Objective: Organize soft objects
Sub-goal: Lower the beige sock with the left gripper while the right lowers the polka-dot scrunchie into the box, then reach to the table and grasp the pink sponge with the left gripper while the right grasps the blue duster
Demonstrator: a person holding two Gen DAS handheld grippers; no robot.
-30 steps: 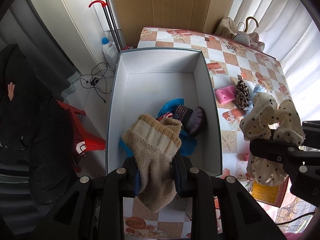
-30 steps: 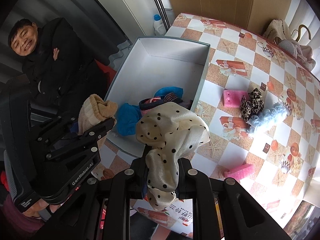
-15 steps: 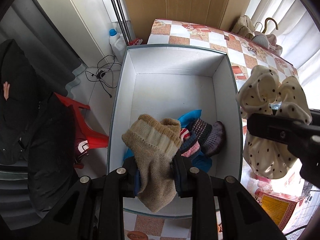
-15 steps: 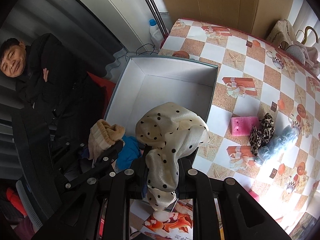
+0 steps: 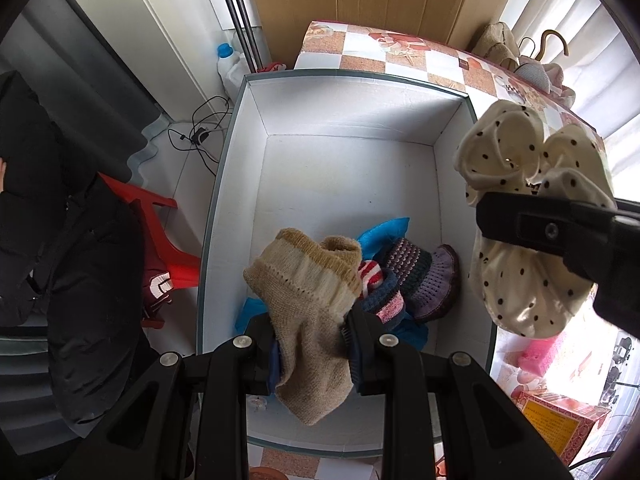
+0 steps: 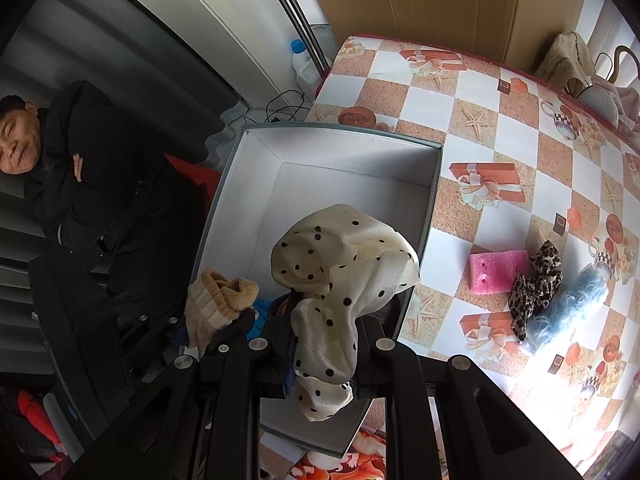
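While both grippers clamp cloth—left gripper [image 5: 310, 340] a beige sock [image 5: 308, 308], right gripper [image 6: 324, 344] a dotted cloth [image 6: 340, 280]—the box [image 5: 340, 176] gapes half-empty.

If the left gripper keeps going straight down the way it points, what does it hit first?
Most likely the knitted pile in the white box. The left gripper, clamping the beige sock, points steeply down at it. Depth is unclear.

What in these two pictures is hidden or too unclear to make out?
- Left wrist view: the blue cloth in the white box is mostly buried under the knitted pieces and the beige knit sock.
- Left wrist view: the yellow label print is too small to read.
- Right wrist view: the polka-dot cloth hides the box's contents.
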